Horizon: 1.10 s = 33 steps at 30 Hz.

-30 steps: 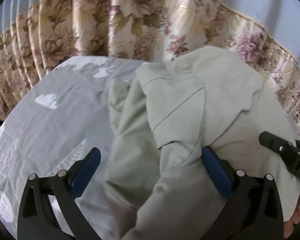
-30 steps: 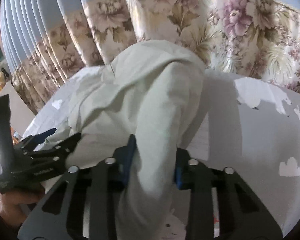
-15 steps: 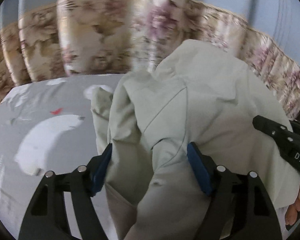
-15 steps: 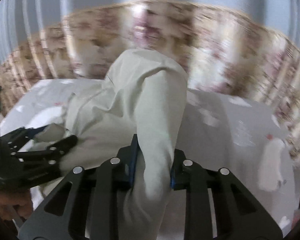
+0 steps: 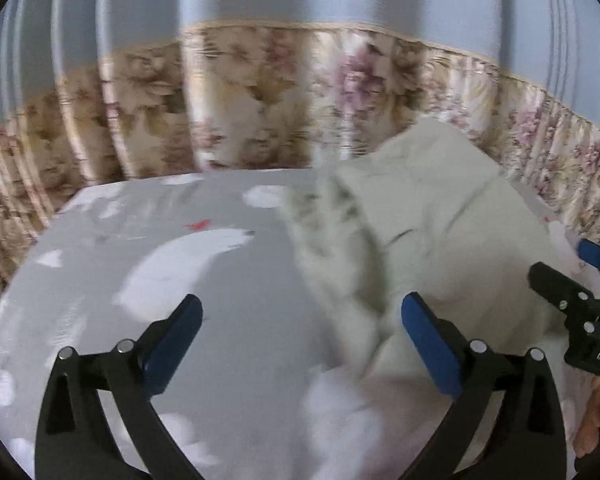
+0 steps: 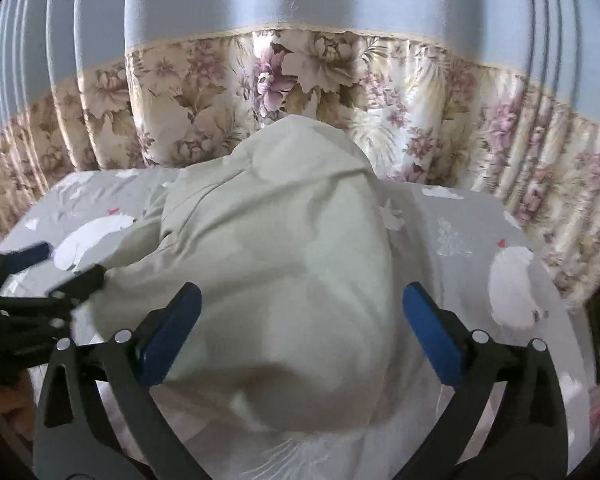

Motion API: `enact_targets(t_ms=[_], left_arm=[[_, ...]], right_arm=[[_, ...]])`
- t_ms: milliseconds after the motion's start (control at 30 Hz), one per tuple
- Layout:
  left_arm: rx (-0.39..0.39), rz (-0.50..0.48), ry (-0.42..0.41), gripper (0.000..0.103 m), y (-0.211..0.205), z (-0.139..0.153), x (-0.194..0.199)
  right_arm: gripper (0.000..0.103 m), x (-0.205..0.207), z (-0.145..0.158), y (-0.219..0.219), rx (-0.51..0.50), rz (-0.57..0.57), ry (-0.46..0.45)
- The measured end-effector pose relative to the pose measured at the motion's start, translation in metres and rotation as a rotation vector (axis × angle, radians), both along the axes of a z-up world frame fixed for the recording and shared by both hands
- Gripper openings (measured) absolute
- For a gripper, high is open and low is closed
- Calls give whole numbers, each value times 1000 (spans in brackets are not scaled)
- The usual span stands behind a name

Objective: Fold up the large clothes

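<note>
Your left gripper [image 5: 300, 328] is opening, its blue pads [image 5: 172, 344] spread wide over the grey polar-bear bedsheet [image 5: 220, 288], the pale green garment [image 5: 440, 248] lying just right of centre and touching neither pad. Your right gripper [image 6: 300, 324] is opening too, jaws parted either side of the heaped garment [image 6: 284, 264], which fills the middle of its frame. A floral curtain [image 6: 300, 80] hangs across the top

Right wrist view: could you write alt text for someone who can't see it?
A pale green garment lies heaped on a grey sheet with white bears, the right gripper opening around it. A floral curtain hangs behind; the left gripper shows at the left edge.
</note>
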State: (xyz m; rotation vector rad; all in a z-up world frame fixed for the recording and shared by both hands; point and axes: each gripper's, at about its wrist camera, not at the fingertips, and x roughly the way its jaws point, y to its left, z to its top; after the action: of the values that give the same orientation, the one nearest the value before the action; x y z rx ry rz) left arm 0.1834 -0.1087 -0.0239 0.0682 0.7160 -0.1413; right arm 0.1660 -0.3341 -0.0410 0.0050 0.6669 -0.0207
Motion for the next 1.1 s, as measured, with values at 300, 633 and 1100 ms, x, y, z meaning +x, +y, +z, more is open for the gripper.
enact_targets(t_ms=[300, 633, 1100], left_arm=[[-46, 80, -137, 101, 58, 37, -49], [-5, 91, -199, 101, 58, 33, -63], [-13, 120, -214, 101, 63, 34, -63]], right_arm=[[100, -66, 38, 41, 94, 33, -143], [100, -81, 31, 51, 50, 45, -183], [100, -75, 25, 33, 100, 16, -152]])
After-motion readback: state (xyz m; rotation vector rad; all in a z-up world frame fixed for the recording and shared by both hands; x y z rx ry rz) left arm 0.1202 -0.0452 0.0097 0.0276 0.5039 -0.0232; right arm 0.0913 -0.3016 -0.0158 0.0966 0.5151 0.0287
